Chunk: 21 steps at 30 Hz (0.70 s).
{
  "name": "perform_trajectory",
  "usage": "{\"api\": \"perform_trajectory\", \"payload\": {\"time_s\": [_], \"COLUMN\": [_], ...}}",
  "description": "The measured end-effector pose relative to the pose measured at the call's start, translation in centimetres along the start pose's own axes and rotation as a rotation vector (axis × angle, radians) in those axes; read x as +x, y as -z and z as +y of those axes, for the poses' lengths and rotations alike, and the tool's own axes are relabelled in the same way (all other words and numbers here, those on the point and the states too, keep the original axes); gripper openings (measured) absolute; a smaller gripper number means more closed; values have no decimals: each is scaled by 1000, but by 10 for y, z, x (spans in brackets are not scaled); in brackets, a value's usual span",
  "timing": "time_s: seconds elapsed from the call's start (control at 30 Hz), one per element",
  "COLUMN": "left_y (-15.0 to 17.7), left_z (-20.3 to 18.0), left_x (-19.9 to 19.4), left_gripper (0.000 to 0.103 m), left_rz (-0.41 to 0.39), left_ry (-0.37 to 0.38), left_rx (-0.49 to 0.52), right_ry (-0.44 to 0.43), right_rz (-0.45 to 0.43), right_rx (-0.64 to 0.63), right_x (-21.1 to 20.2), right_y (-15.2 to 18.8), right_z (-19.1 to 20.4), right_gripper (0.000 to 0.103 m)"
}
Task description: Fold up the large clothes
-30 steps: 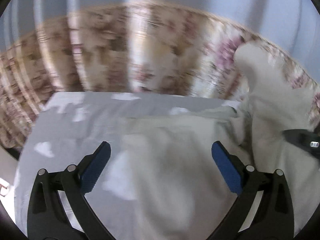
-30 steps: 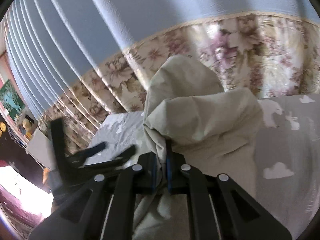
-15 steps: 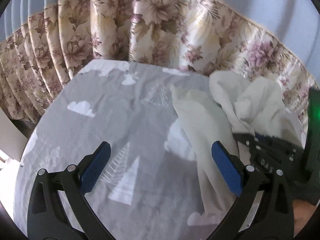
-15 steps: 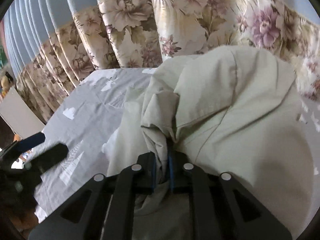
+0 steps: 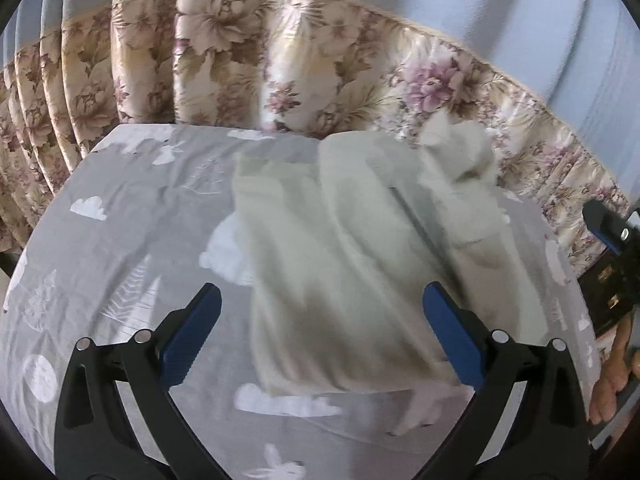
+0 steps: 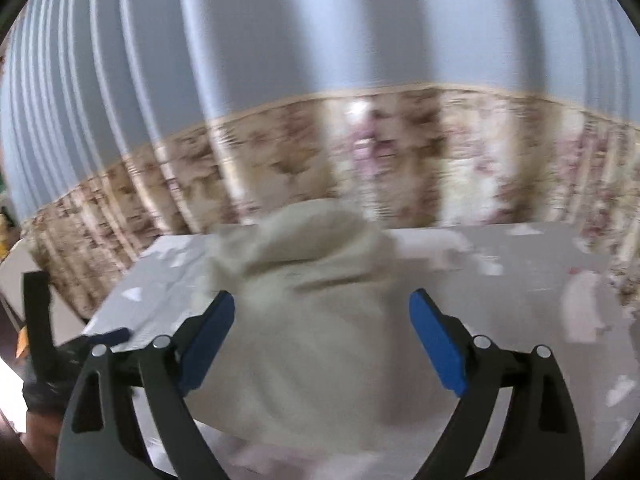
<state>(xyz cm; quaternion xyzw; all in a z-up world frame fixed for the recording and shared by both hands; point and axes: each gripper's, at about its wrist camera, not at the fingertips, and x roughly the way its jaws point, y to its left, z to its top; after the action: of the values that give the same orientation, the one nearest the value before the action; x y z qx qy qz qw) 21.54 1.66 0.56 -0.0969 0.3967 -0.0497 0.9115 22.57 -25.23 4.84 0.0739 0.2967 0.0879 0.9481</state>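
A cream garment (image 5: 340, 264) lies loosely folded on the grey cloud-print sheet (image 5: 120, 240), one end bunched up toward the curtain. My left gripper (image 5: 322, 334) hovers open over its near edge with nothing between the pads. In the right wrist view, which is blurred, the garment (image 6: 320, 320) is heaped just ahead. The right gripper (image 6: 322, 336) has its jaws opening wide, and the cloth lies beyond and below the pads without touching them. The right gripper (image 5: 612, 240) also shows at the left wrist view's right edge, beside the garment.
A floral curtain (image 5: 240, 68) with plain blue fabric above hangs right behind the bed's far edge. A person's hand (image 5: 612, 368) shows at the lower right. The left gripper (image 6: 60, 344) appears dark and blurred at the right wrist view's lower left.
The right gripper, shut on a fold of the garment before, has let go and drawn back. The garment has dropped flat onto the sheet. The left gripper stayed open and shifted over the cloth.
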Motion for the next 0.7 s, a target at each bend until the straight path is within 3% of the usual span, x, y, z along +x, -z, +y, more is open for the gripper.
{"api": "perform_trajectory", "payload": {"time_s": [0.13,0.23,0.3,0.37,0.4,0.47,0.7], "left_y": [0,3,8,9,9,9,-15], "left_z": [-39,-68,-78,-82,-83,-86,-64], "left_x": [0,27,44,52,52,44,-24], "left_gripper": [100,100,84,23,14,6,3], "left_rz": [-26,28,59,93,98,68,-54], "left_ry": [-1,-25,-23,42,51,22,-113], "left_rx": [58,106,116,114,124,184,309], "right_ry": [31,12,5,-16,-20,-39,-115], "right_rz": [19,41,66,99,111,130,128], "right_rx": [49,75,93,91,84,69,-1], "right_x": [-5,-2,0,3,5,7,9], "right_y": [4,10,19,28,31,35,25], "right_z": [-50,-73,-89,-98,-100,-99,-62], "right_gripper": [89,89,89,89,89,89,89]}}
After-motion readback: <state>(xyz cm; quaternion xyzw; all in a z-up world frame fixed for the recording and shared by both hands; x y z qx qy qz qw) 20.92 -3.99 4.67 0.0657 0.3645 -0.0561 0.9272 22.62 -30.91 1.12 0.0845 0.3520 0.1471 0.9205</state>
